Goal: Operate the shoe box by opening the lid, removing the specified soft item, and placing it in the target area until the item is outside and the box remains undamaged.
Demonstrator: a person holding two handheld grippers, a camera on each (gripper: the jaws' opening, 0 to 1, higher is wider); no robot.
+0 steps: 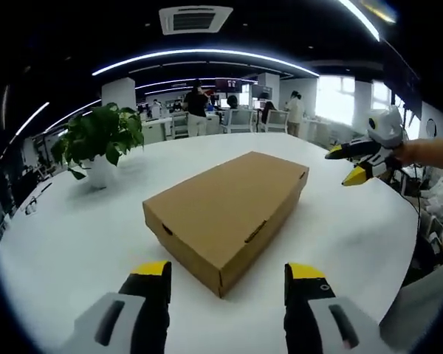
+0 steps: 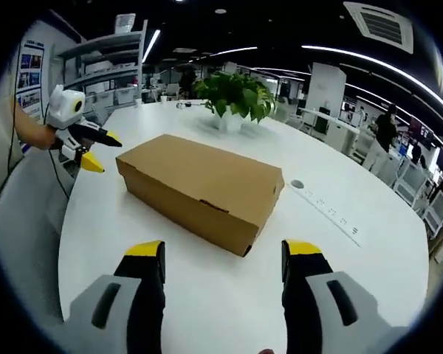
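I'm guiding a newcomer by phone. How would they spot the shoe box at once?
Find the big white round table. Near its middle lies a shoe box, lid closed. It is the plain brown cardboard thing, unlike the leafy potted plant beyond it.

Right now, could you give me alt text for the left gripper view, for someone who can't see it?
A closed cardboard box lies on a round white table, just beyond the open left hand-held gripper. The right hand-held gripper, also open, hovers at the far right, apart from the box. A potted plant stands on the table to the left, with an office behind.
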